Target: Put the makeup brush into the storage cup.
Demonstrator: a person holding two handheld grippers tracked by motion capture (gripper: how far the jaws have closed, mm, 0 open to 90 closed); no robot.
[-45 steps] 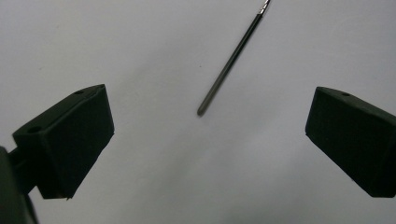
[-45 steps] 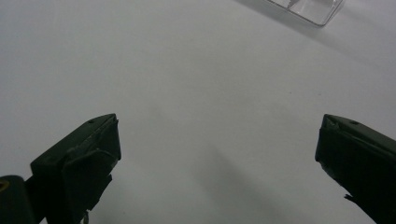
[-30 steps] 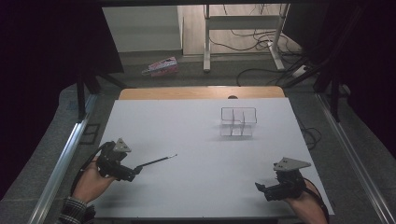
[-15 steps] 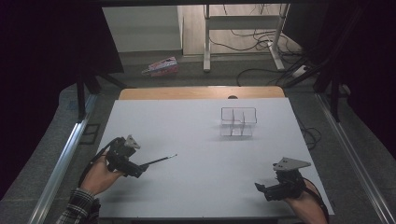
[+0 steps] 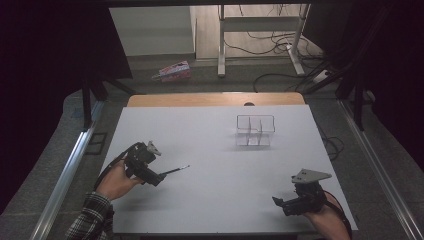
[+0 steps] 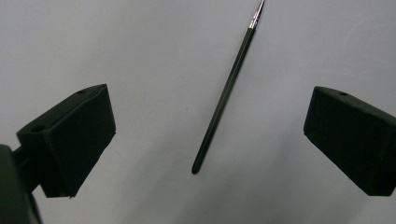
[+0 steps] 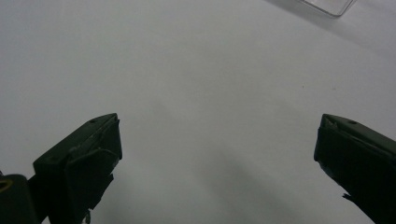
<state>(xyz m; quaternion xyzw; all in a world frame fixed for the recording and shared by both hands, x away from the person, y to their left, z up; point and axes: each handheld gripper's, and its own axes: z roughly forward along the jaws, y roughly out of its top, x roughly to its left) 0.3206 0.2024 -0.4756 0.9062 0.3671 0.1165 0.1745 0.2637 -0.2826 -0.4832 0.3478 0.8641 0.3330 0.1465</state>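
White tabletop point(image 5: 210, 150) fills most of the high view, dark floor and cables beyond the far edge. Clear divided organizer point(image 5: 255, 131) stands toward the far right, well apart from both hands. Right gripper point(image 5: 280, 204) sits near the front-right corner, jaws spread wide, nothing between them; bare table ahead of it. Left gripper point(image 5: 161, 177) is at front-left, jaws also spread wide, straddling the butt end of a thin black paintbrush point(image 6: 226, 91) that lies flat on the table, bristle end pointing away toward table centre.

Risk, as I read it: the brush is thin and lies flat, so closing from this height could pinch air or roll it sideways out of the jaws. It also runs skewed between the jaws, not centred, so one pad may hit first and spin it. A grip at the butt end would leave the long tip to droop.

Room: plenty of open surface all round the brush. Front edge is close to both hands.
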